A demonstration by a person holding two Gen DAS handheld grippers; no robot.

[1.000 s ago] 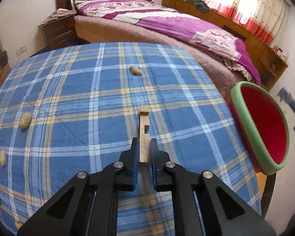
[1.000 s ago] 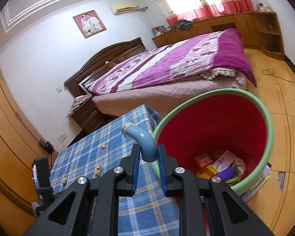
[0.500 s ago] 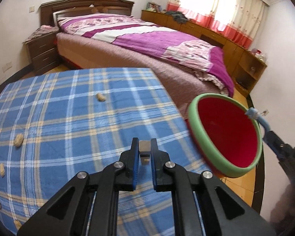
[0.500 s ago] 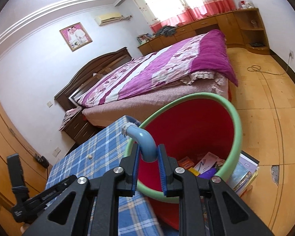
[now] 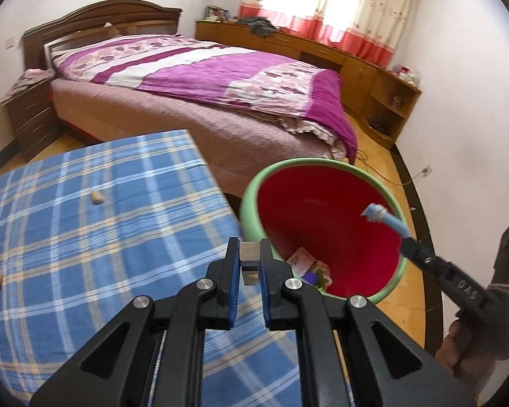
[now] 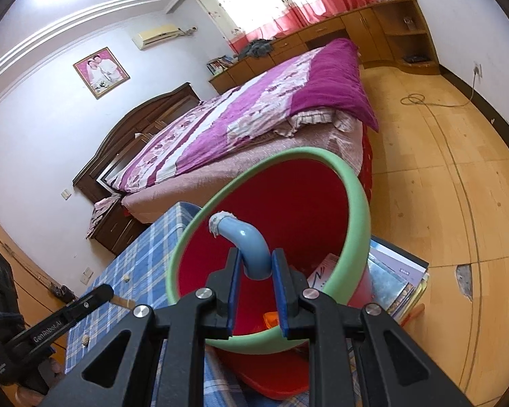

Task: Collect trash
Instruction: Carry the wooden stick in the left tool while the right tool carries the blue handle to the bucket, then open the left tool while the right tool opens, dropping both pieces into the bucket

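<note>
My left gripper [image 5: 249, 268] is shut on a small wooden block [image 5: 248, 260] and holds it above the table's right edge, just left of the red bin with a green rim [image 5: 251, 190]. My right gripper [image 6: 254, 271] is shut on a curved light-blue pipe piece [image 6: 251, 247] and holds it over the bin's mouth [image 6: 356, 183]; the pipe also shows in the left wrist view [image 5: 387, 218]. Paper scraps and small items [image 5: 308, 266] lie in the bin's bottom.
Peanut shells [image 5: 97, 197] lie on the blue plaid tablecloth [image 5: 85, 237]. A bed with a purple quilt [image 5: 220, 78] stands behind. Books [image 6: 397, 285] are stacked under the bin. Wooden cabinets [image 5: 373, 78] line the far wall.
My left gripper has lifted the wooden block off the table and carried it right to the bin's rim. My right gripper has moved the blue pipe over the bin's mouth.
</note>
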